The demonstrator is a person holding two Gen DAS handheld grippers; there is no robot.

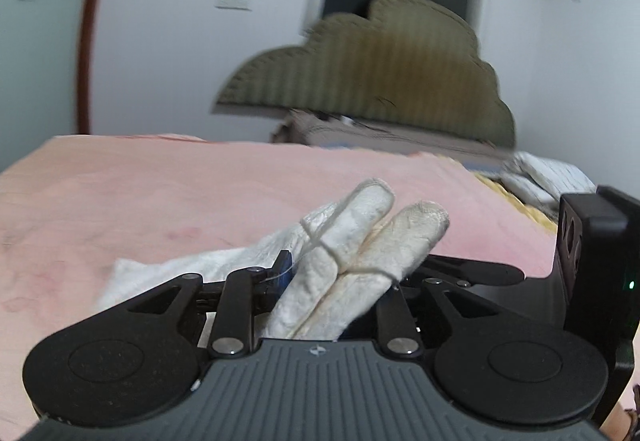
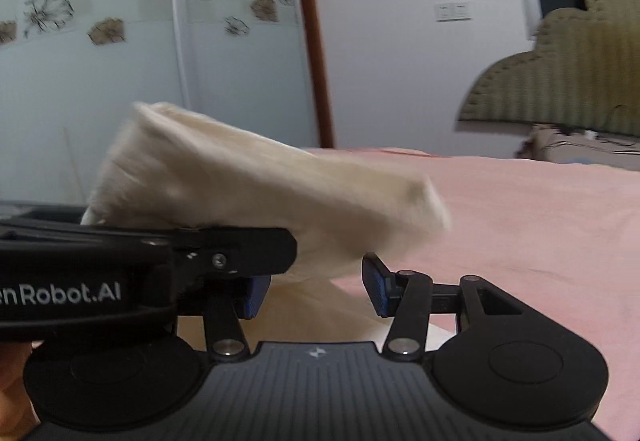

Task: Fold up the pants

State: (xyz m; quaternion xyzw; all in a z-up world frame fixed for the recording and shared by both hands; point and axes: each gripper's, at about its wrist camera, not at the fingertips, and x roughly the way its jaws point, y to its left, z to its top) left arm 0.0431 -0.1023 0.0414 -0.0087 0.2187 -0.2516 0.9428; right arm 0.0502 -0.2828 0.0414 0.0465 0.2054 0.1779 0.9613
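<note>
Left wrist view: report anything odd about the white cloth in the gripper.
A loose thread loops across the two finger-like ends of the white cloth, as if it has frayed off. The right-hand tip is smudged grey. Nothing else stands out.

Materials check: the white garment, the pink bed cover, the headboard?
White garment: soft, fuzzy, matte fabric, perhaps fleece or knit; edges look fluffy, though blur may add to that. Pink bed cover: thin matte woven cloth, lying flat with faint creases. Headboard: olive padded upholstery, ribbed vertical channels, scalloped edge; fabric or leatherette, unclear.
</note>
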